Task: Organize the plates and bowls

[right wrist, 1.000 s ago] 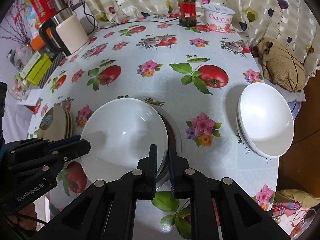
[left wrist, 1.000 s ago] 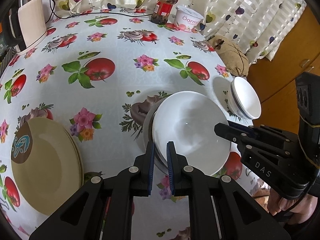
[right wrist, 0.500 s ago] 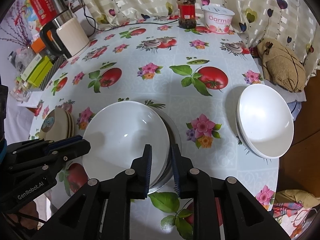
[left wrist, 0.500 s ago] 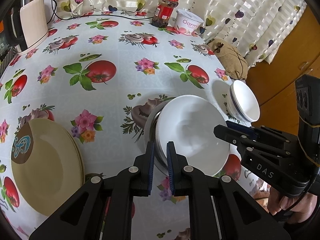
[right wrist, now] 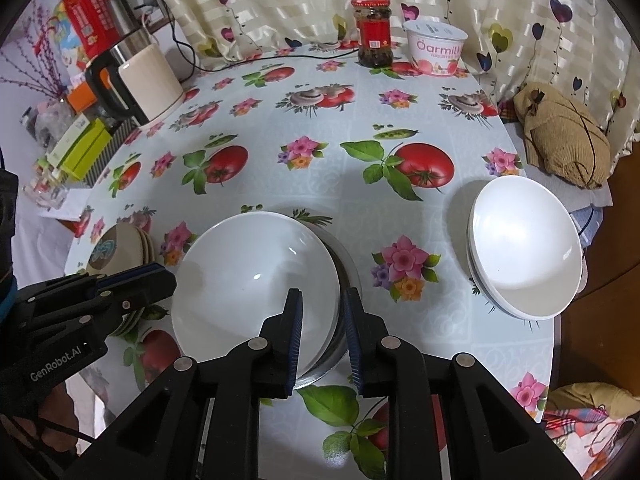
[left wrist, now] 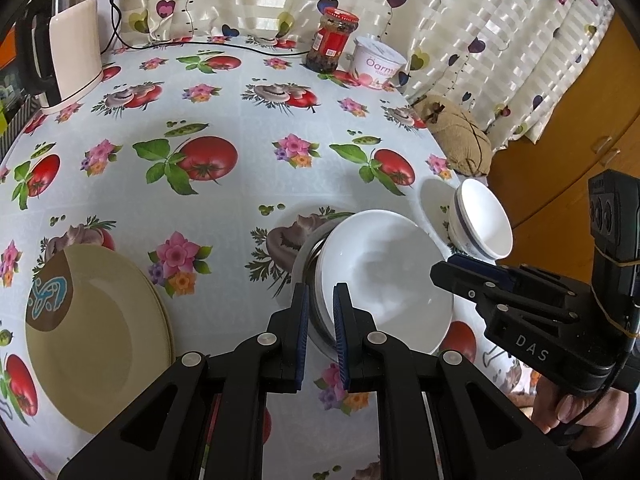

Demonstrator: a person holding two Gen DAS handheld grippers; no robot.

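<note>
Tablecloth (right wrist: 328, 184) bears white bowl (right wrist: 256, 284) nested in steel bowl (right wrist: 346, 264).

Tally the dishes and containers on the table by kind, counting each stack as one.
White ceramic bowl stack: 2
Beige round plate stack: 1
Shiny metal dish under the centre bowl: 1
Red-lidded glass jar: 1
White yogurt tub: 1
Cream electric kettle: 1
Total: 7
</note>
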